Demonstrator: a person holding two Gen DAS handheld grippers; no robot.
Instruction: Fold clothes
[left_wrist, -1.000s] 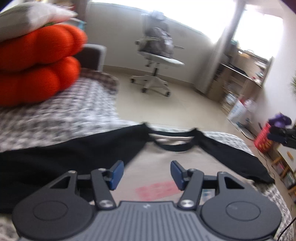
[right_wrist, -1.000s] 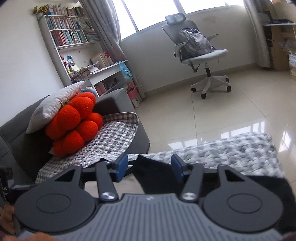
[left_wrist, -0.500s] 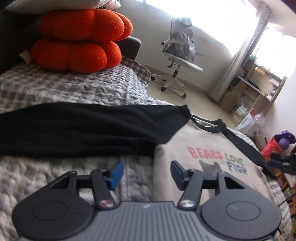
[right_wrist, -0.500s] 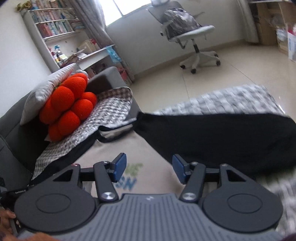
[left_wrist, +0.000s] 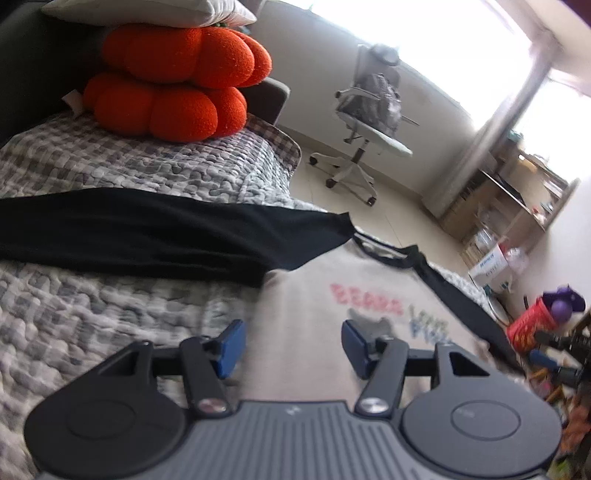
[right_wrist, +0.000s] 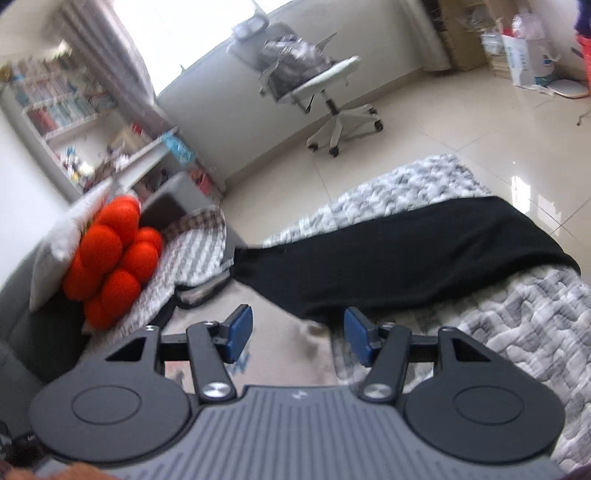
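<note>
A grey-and-white quilted cover (left_wrist: 92, 317) forms the work surface, spread over a sofa. The shirt (left_wrist: 314, 314), beige-bodied with black sleeves, lies flat on it, front print up. The left gripper (left_wrist: 291, 341) is above the shirt's body, jaws set apart with nothing between the pads. The right gripper (right_wrist: 297, 334) is above the shirt's edge near one black sleeve (right_wrist: 406, 251), jaws likewise apart and empty. Farther back, orange cushions (left_wrist: 177, 81) are stacked under a pale pillow (left_wrist: 147, 11). Beyond, a white office chair (right_wrist: 314, 81) stands on the tiled floor.
</note>
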